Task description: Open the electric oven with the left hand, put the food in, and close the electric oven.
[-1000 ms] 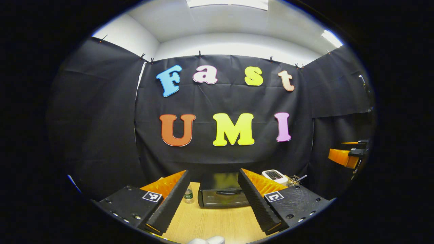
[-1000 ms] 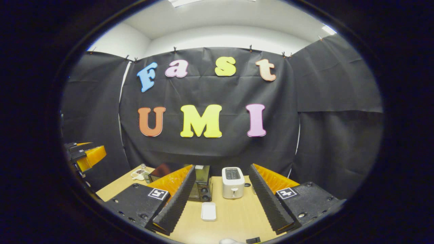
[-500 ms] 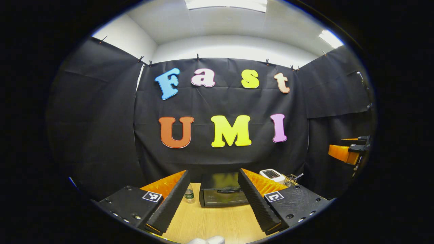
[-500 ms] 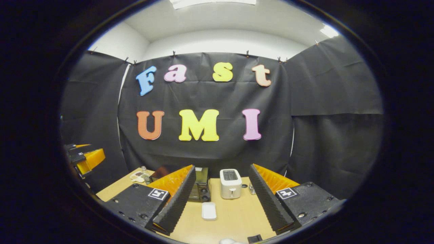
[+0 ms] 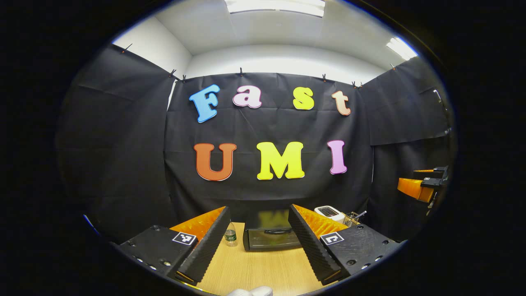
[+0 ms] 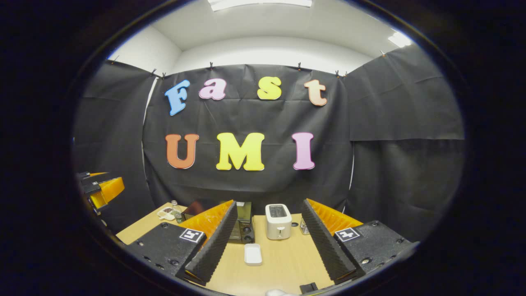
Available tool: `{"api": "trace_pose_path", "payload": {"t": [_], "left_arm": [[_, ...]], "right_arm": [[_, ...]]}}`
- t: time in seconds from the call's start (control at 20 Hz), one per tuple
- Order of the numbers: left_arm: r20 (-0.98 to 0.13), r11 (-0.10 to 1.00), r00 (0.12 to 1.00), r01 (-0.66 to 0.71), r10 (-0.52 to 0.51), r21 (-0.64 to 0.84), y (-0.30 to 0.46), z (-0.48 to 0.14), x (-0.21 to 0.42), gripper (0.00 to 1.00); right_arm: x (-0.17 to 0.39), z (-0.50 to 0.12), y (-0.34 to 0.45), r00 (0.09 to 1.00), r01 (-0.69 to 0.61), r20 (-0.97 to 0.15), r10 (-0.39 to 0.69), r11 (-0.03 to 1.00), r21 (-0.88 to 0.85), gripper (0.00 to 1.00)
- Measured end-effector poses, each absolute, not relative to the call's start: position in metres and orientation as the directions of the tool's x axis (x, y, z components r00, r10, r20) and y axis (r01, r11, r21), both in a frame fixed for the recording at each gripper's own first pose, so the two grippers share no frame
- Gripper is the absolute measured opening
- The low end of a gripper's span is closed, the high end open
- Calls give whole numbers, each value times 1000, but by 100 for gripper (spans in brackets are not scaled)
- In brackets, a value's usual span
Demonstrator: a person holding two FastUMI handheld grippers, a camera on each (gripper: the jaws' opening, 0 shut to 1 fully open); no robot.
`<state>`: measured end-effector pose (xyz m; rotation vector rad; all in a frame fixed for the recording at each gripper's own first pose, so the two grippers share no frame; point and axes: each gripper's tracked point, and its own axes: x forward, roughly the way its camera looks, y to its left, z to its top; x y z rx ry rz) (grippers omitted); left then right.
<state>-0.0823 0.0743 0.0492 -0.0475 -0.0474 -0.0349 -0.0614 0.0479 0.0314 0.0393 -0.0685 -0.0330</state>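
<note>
The black electric oven (image 5: 271, 241) stands on the wooden table (image 5: 263, 271) with its door closed and a dark handle (image 5: 273, 231) across the top of the door. My left gripper (image 5: 259, 208) is open and hangs in the air in front of the oven, well short of it. My right gripper (image 6: 268, 202) is open too and holds nothing; beyond it are the oven's knob side (image 6: 245, 224) and a white toaster (image 6: 278, 222). A small plate with dark food (image 6: 166, 213) lies at the table's far left. The other gripper (image 6: 100, 191) is at the left edge.
A water bottle (image 5: 230, 237) stands left of the oven. Right of it are the toaster (image 5: 328, 212) and a wire basket (image 5: 353, 218). A shallow white dish (image 6: 253, 254) lies on the table (image 6: 283, 263), and a small glass (image 6: 303, 226) stands by the toaster.
Both views have shifted a little, so both grippers have drifted slightly. Both stay open and nothing on the table has moved.
</note>
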Motion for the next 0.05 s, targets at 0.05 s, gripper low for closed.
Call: {"api": "trace_pose_path", "payload": {"t": [0.05], "left_arm": [[48,998,998,37,-35,-45,74,48,-83,94]], "right_arm": [[-62,32,47,997,33,70,-36,999,40,100]]}}
